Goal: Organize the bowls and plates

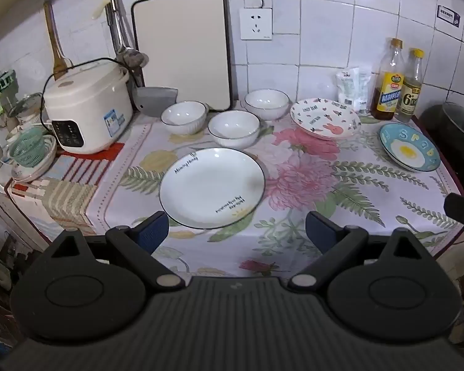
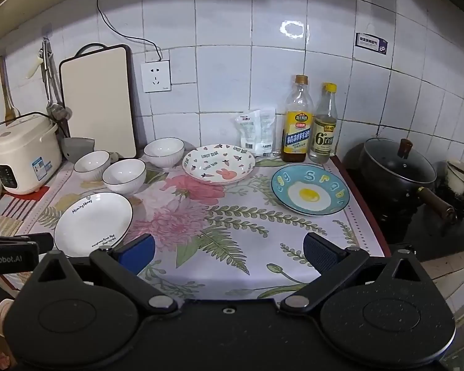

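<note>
On the floral tablecloth (image 1: pixel 309 185) lie three plates: a white plate with black lettering (image 1: pixel 212 187) (image 2: pixel 92 224), a bunny-patterned plate (image 1: pixel 324 118) (image 2: pixel 218 164) and a blue fried-egg plate (image 1: pixel 409 147) (image 2: pixel 310 189). Three white bowls sit behind them: left (image 1: pixel 184 117) (image 2: pixel 92 164), middle (image 1: pixel 234 129) (image 2: pixel 124 175), back (image 1: pixel 266 103) (image 2: pixel 164 152). My left gripper (image 1: pixel 236 232) hovers open just in front of the white plate, nothing between its blue pads. My right gripper (image 2: pixel 229 252) is open over the cloth's front, between the white plate and the egg plate.
A rice cooker (image 1: pixel 88 106) stands at the left, a cutting board (image 1: pixel 182 61) leans on the tiled wall. Two bottles (image 2: pixel 309 123) and a white bag (image 2: pixel 258 131) stand at the back right. A black lidded pot (image 2: pixel 399 170) sits on the stove beyond the table's right edge.
</note>
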`<control>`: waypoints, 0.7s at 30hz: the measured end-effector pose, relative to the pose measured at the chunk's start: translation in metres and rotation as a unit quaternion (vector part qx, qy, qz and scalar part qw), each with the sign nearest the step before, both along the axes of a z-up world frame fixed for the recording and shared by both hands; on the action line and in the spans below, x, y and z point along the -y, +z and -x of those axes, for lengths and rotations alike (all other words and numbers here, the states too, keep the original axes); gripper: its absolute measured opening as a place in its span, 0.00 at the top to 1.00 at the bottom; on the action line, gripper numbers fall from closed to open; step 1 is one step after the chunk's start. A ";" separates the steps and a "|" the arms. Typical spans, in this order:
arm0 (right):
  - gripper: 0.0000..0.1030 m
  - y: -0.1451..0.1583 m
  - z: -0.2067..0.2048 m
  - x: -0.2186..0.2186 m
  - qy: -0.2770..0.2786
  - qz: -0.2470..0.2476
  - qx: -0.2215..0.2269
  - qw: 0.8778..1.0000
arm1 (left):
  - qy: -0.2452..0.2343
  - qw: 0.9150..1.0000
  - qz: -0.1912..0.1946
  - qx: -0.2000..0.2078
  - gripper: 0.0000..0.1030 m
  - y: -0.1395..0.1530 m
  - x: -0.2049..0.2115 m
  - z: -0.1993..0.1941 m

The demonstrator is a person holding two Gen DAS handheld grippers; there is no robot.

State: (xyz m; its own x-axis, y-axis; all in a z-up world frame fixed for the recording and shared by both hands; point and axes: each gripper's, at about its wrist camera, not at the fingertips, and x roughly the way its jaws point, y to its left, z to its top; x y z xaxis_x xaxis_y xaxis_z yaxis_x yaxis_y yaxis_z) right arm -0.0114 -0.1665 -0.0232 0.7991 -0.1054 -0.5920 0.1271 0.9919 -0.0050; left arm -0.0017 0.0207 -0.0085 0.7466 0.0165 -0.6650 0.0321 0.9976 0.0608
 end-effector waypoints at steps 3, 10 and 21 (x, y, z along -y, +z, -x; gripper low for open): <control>0.00 -0.005 0.001 0.000 0.007 0.004 0.003 1.000 | 0.000 1.000 -0.012 0.014 0.07 0.001 -0.001 0.002; 0.00 -0.013 0.005 -0.005 0.012 0.015 0.010 1.000 | 0.000 1.000 -0.007 0.030 0.07 0.001 -0.008 0.006; 0.00 -0.024 0.010 -0.007 0.009 0.003 0.023 1.000 | -0.010 1.000 -0.011 0.026 0.07 -0.015 -0.004 0.008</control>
State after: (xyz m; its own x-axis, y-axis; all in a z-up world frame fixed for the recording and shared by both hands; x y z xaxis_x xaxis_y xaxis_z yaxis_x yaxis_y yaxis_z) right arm -0.0210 -0.1590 -0.0475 0.8268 -0.0946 -0.5545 0.1100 0.9939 -0.0054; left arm -0.0099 0.0250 -0.0231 0.7801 0.0158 -0.6255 0.0486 0.9951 0.0857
